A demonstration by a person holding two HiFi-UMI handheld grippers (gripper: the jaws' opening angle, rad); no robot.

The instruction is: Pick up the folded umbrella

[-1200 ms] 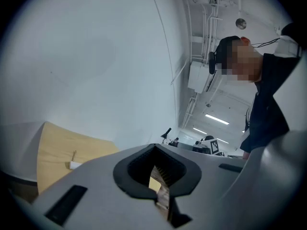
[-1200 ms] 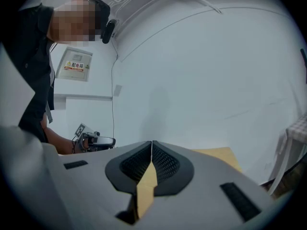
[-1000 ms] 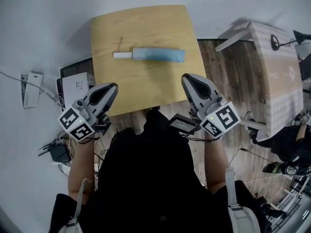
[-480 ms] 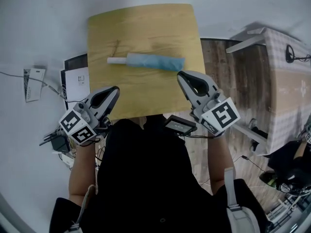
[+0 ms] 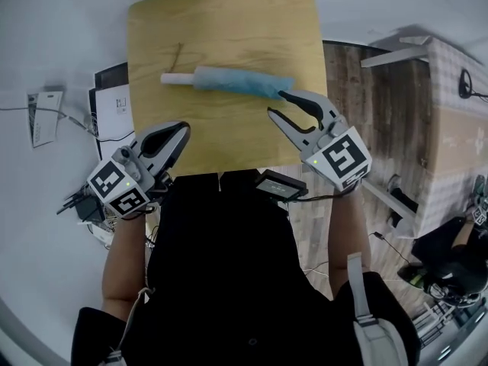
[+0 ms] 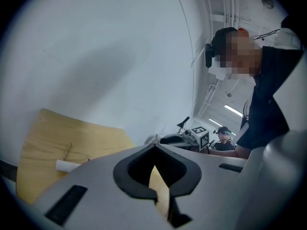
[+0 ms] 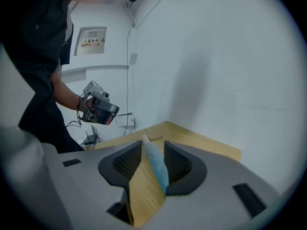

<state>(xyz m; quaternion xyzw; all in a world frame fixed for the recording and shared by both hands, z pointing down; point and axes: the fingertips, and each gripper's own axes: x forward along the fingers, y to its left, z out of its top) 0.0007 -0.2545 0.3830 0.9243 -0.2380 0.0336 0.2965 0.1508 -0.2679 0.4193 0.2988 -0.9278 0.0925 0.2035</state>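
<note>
A pale blue folded umbrella (image 5: 240,83) lies flat across the middle of the square light-wood counter (image 5: 221,21). Its short white handle (image 5: 175,78) points at the counter's left edge and its fabric end at the right edge, both stopping short of the drop. Behind it the far half of the counter is bare wood, and a narrower bare band runs in front of it to the near edge, where the person stands. The right claw (image 5: 276,103) reaches in from the near right corner, low over the wood. Its jaws have just been opening and now stand apart, with the umbrella's fabric end in line with the gap and one fingertip just beside it, the pads not pressing on it. In the right gripper view the umbrella runs straight away down that gap. The left claw (image 5: 181,133) hangs over the near left corner, tips together and nothing in them, well apart from the handle. Off the left edge a white box (image 5: 118,109) sits on the pale floor (image 5: 53,44); to the right, past a strip of wood-patterned flooring, stands a second pale table (image 5: 450,113), well clear.
</note>
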